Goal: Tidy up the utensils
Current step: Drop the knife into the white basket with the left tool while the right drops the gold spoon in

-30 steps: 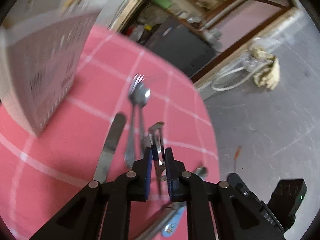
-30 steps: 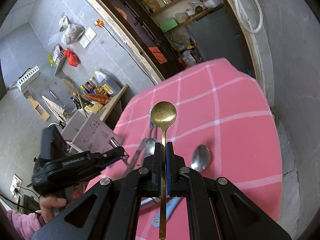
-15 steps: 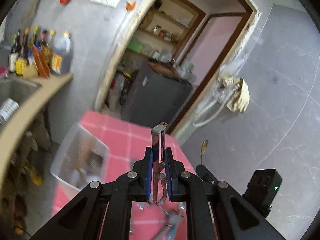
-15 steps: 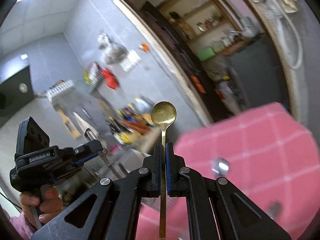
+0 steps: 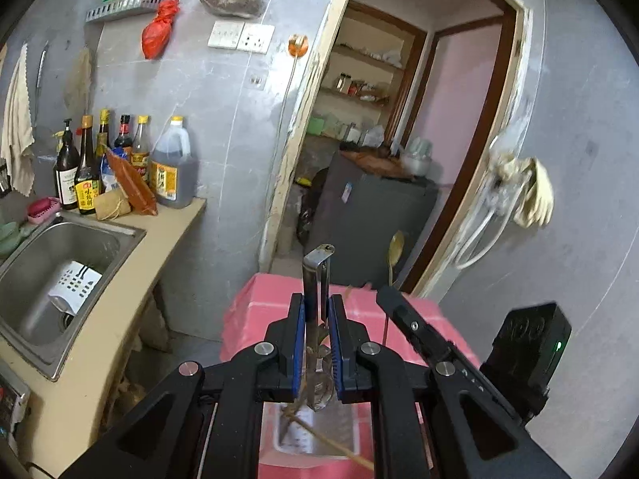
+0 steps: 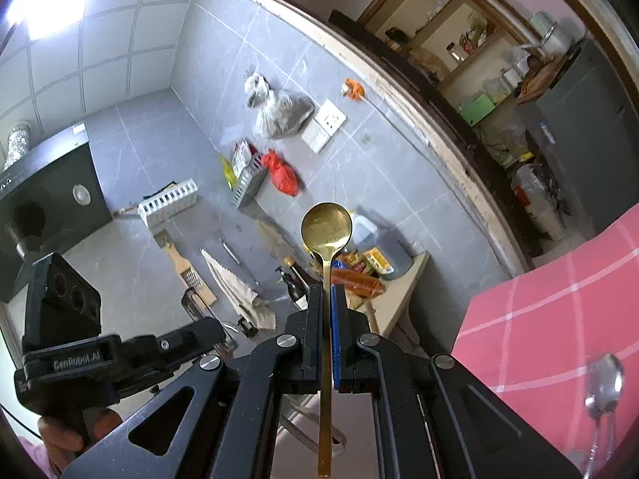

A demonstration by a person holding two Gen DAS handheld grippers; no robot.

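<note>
My left gripper [image 5: 316, 311] is shut on a steel peeler [image 5: 316, 275], held upright above a white perforated holder [image 5: 315, 435] on the pink checked tablecloth [image 5: 255, 311]; a wooden chopstick leans in the holder. My right gripper [image 6: 326, 299] is shut on a gold spoon [image 6: 326, 231], bowl up, raised beside the left gripper. The gold spoon also shows in the left wrist view [image 5: 395, 251]. A silver spoon [image 6: 605, 379] lies on the tablecloth [image 6: 559, 299] at lower right.
A steel sink [image 5: 52, 271] and a counter with sauce bottles [image 5: 120, 159] stand to the left. A dark fridge [image 5: 371, 219] stands in the doorway behind the table. The left gripper body [image 6: 100, 359] sits at lower left in the right wrist view.
Both grippers have lifted off the table and tilted up, carrying the peeler and the gold spoon. The left one now hangs over the white holder.
</note>
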